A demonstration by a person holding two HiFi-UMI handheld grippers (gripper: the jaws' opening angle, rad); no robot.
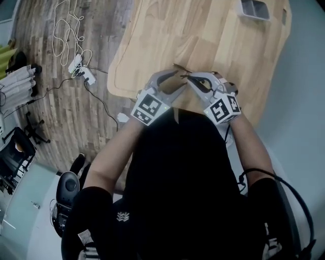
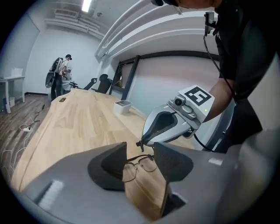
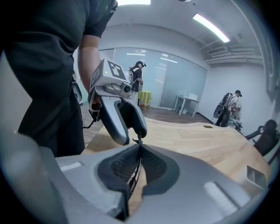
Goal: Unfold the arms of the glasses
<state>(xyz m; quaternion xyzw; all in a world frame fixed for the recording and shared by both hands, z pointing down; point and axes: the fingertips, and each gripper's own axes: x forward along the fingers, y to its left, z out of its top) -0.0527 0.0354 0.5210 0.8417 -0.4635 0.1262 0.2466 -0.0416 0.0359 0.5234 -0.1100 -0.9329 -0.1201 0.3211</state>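
We are holding the glasses in the air just above the near edge of the wooden table, close to our chest, so that both claws can work on them without the tabletop getting in the way. The right claw is pinching the thin wire frame, its pads all but meeting with only the dark metal edge between them; we are judging this to be the anchoring grip that is steadying the pair. The left claw is standing wide, its two dark pads well apart, with the lenses showing in the gap and nothing pressed; we are reading this as lining up on an arm, though the wire is too fine for us to tell whether either arm is already swung out.

The glasses are looking light and springy, with round clear lenses, a slender dark metal rim and a thin bridge; such a frame is likely to twist under a hard pull. The claw pads are showing a ribbed, rubbery face set in smooth grey plastic shells; the table is pale, straight-grained wood with a rounded corner; a small grey tray is sitting at its far end, well apart.
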